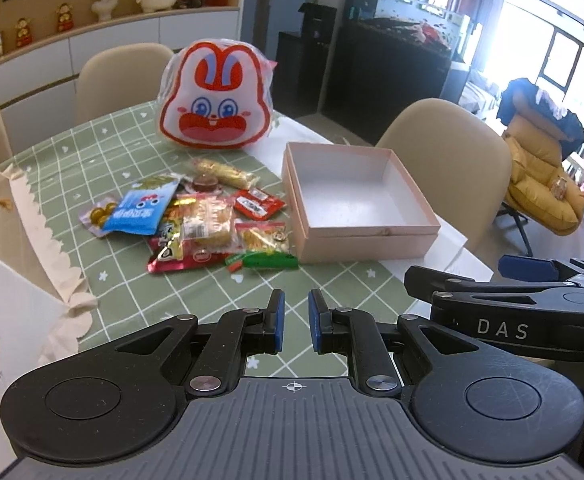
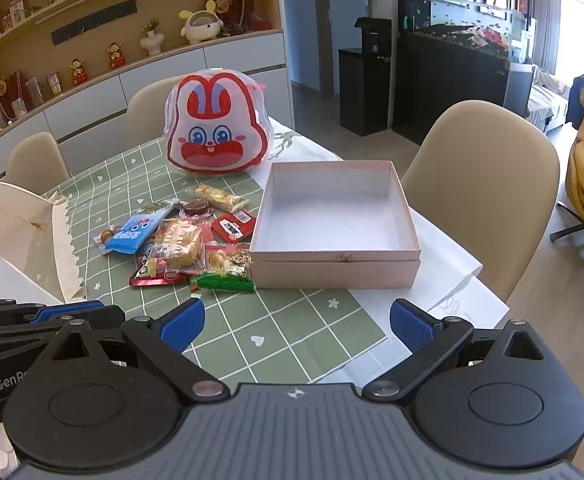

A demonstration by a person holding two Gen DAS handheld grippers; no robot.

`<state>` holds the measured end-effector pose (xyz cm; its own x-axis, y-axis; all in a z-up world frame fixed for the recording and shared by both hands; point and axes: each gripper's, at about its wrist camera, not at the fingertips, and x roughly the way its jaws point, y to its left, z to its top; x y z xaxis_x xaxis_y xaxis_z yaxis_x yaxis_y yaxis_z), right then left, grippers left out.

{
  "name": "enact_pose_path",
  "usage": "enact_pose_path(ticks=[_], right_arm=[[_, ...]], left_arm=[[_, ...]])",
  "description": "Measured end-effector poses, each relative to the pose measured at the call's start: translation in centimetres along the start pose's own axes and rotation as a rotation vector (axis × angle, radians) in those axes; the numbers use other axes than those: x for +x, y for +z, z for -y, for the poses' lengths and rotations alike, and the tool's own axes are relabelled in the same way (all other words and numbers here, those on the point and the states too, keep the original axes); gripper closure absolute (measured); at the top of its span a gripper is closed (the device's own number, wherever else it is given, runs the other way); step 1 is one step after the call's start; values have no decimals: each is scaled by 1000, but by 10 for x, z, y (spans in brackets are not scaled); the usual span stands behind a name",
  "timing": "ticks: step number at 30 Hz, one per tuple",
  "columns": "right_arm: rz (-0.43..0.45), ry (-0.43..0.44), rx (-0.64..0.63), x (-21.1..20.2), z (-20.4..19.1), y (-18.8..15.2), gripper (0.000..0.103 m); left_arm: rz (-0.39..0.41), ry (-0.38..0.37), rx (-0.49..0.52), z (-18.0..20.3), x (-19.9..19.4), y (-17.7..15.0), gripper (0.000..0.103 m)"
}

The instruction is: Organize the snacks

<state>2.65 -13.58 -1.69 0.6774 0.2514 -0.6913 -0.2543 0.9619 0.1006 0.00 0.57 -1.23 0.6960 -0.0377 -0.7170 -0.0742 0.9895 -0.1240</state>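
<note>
So the snacks (image 2: 188, 240) sat heaped on the tabletop (image 2: 292, 332) just left of the empty box (image 2: 334, 220). Right tongs (image 2: 297, 322) were wide, left tongs (image 1: 296, 320) narrow, both holding nothing. I'd grab one edge packet, not the pile.

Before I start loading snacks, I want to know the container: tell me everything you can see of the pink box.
The pink box is square, shallow and looks like stiff cardboard, pale pink outside and white inside. It is open at the top and holds nothing. A seam runs around its side, as if the tray sits in its own lid. It rests flat and upright, partly on the green checked tablecloth, partly on white paper. The snack pile lies on its left, with the nearest packets at its wall.
</note>
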Motion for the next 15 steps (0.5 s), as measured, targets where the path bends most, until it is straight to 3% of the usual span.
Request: enact_pose_path(ticks=[15], right_arm=[[-3,-4,5,-2,1,-3,3]], left_arm=[[3,-6,2,2,-2,0,86]])
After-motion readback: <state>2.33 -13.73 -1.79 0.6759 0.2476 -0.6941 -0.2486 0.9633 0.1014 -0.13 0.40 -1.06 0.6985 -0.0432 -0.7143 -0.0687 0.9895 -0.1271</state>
